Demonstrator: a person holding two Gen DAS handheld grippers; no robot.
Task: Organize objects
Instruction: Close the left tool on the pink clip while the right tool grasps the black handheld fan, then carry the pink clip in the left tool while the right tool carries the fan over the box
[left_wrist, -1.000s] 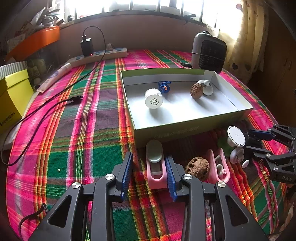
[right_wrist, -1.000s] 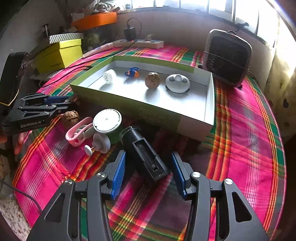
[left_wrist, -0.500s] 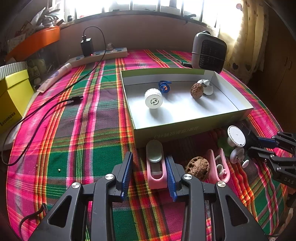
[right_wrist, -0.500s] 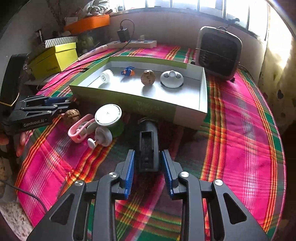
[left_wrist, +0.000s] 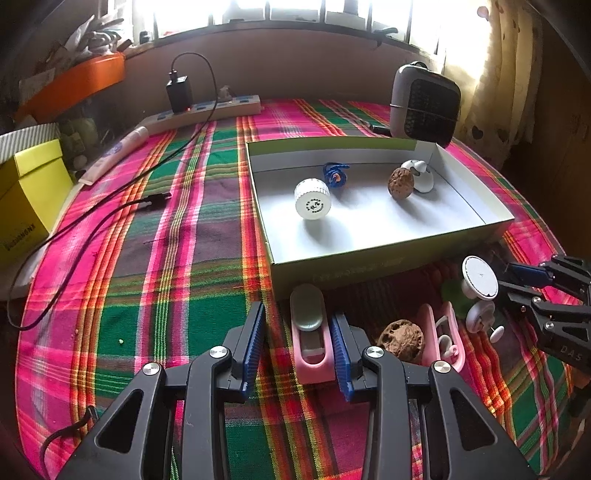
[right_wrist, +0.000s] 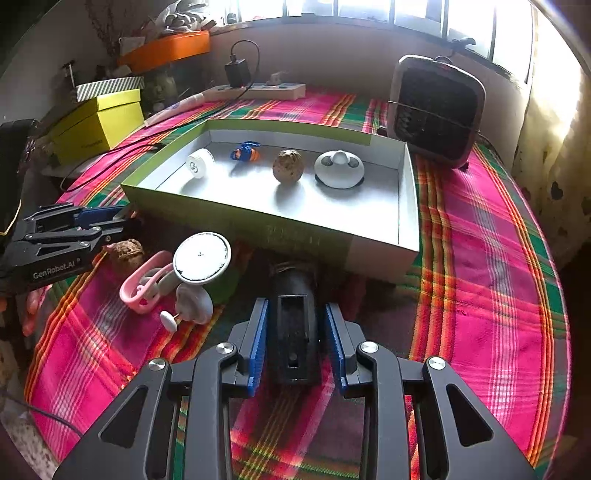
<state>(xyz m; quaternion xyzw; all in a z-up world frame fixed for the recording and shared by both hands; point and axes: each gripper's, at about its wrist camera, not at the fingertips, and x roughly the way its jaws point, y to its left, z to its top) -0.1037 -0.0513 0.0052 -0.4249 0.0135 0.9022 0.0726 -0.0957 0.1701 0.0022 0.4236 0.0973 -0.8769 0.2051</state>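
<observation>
Gripping a boxy black plastic device (right_wrist: 293, 328), the right hand-held gripper (right_wrist: 295, 345) is clamped.

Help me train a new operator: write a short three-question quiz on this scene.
1. How many things lie inside the box?
2. True or false: one walnut lies in the box, and a second walnut lies on the cloth outside it.
3. What is the black charger plugged into? A. a power strip B. a laptop C. a power bank

Key: 1. four; 2. true; 3. A
</observation>
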